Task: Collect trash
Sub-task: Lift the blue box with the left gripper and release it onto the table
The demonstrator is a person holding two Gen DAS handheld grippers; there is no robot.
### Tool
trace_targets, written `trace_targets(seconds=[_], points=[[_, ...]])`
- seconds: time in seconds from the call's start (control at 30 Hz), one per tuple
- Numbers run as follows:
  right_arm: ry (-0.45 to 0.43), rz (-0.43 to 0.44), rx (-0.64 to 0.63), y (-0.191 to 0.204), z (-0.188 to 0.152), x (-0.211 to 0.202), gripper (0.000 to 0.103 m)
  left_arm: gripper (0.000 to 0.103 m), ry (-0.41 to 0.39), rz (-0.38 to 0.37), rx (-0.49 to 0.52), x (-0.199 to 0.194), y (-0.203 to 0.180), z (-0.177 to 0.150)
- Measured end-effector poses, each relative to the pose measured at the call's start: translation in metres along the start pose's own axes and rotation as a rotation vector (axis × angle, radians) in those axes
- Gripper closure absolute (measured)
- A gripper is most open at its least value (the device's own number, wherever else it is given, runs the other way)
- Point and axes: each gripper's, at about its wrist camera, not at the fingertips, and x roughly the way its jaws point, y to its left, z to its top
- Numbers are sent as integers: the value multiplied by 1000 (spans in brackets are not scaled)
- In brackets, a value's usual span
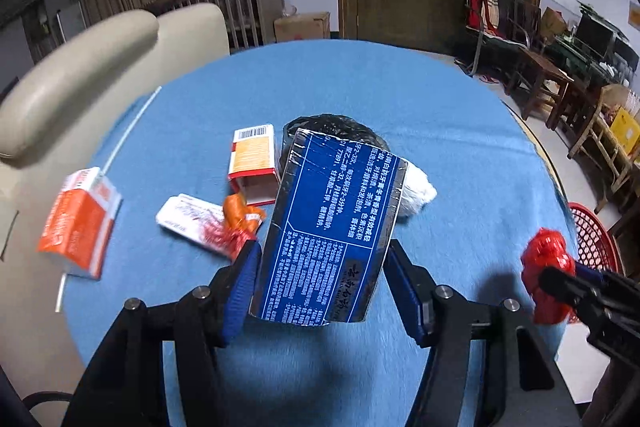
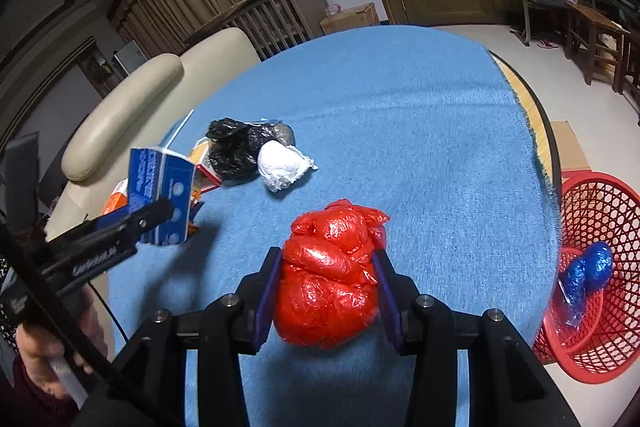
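The left gripper [image 1: 320, 263] is clamping the blue box [image 1: 328, 227] above the table [image 1: 460, 147]; the right gripper [image 2: 326, 283] is squeezing the red bag [image 2: 330, 279], both lifted, likely for carrying to the basket [image 2: 592, 227] beside the table.

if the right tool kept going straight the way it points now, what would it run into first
Probably bare blue tablecloth. The right tool holds the red bag, angled down at open cloth; the white bag lies left of that line. Depth unclear.

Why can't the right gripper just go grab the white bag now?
Probably it can't yet: the right gripper is already shut on the red bag. The white bag lies uncovered on the blue cloth farther ahead, so the path looks clear once the jaws are free.
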Motion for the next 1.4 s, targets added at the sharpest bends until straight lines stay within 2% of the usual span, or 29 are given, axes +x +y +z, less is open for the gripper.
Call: trace_targets(seconds=[0.23,0.43,1.4], points=[[-45,18,-12,8,-7,-25,56,39,-73,41,49,-42,-13,-11],[-82,26,-35,15,-14,-45,56,39,-105,48,82,-63,-25,-18],[-128,26,31,-19,-27,-83,56,39,-130,50,168,-72,-63,-22]])
